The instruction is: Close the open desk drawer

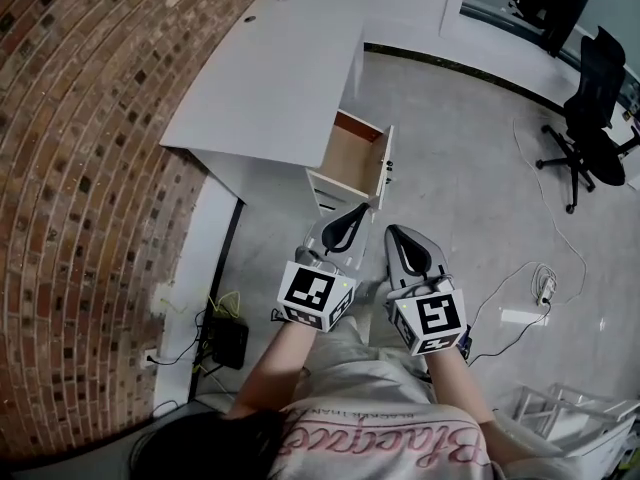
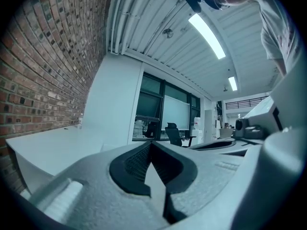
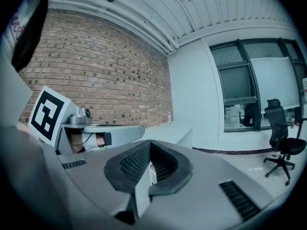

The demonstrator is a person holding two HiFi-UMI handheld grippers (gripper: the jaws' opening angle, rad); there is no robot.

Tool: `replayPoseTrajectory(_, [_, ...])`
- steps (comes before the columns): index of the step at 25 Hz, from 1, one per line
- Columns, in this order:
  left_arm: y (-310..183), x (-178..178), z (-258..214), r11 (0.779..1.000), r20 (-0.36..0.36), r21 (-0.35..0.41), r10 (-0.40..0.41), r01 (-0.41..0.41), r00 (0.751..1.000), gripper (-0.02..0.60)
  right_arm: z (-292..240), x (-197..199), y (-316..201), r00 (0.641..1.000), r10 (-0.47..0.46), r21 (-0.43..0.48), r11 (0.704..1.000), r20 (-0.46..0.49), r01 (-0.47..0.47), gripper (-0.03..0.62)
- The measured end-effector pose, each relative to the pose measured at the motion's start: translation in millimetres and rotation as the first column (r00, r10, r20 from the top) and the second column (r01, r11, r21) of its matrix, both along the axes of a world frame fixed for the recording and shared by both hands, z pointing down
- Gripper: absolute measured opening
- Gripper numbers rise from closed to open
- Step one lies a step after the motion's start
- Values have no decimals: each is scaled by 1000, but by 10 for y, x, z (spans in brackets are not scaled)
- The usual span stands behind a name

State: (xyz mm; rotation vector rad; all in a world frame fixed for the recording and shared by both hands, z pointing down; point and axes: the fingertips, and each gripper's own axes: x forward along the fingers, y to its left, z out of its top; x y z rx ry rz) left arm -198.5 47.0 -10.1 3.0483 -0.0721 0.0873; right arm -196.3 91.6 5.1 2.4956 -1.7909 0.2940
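Observation:
The white desk (image 1: pixel 270 68) stands against the brick wall. Its top drawer (image 1: pixel 355 156) is pulled out, showing a bare wooden inside and a white front panel (image 1: pixel 384 171). My left gripper (image 1: pixel 360 211) is shut with nothing in it, its tips just short of the drawer front's lower edge. My right gripper (image 1: pixel 392 232) is beside it, also shut and holding nothing, a little further back from the panel. In the left gripper view the pads (image 2: pixel 151 143) meet at the tip, with the desk top (image 2: pixel 48 147) to the left. In the right gripper view the jaws (image 3: pixel 149 143) are closed, the desk (image 3: pixel 175 135) ahead.
A curved brick wall (image 1: pixel 80 168) runs along the left. Under the desk lies a black box with cables (image 1: pixel 228 343). A black office chair (image 1: pixel 590 118) stands at the right, a cable and power strip (image 1: pixel 540 286) lie on the grey floor, and a white rack (image 1: pixel 560 413) is at lower right.

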Motion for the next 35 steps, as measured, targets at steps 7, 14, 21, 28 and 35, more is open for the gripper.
replayPoseTrajectory(7, [-219, 469, 61, 998, 7, 18, -56, 56, 998, 6, 15, 539, -227, 999, -50, 11, 999, -23, 50, 11])
replayPoseTrajectory(14, [-373, 1147, 130, 994, 28, 42, -100, 98, 995, 6, 69, 1313, -474, 993, -113, 13, 993, -25, 113, 11])
replayPoseTrajectory(21, [-602, 1832, 137, 981, 49, 69, -186, 183, 981, 6, 114, 2008, -739, 970, -239, -7, 971, -33, 239, 12])
replayPoseTrajectory(28, [-657, 2226, 319, 969, 98, 22, -248, 247, 964, 6, 260, 2498, -871, 950, -313, -26, 950, -3, 313, 12])
replayPoseTrajectory(35, [-756, 2331, 685, 966, 164, 5, -257, 259, 953, 6, 591, 2672, -937, 948, -316, -59, 946, 43, 318, 12])
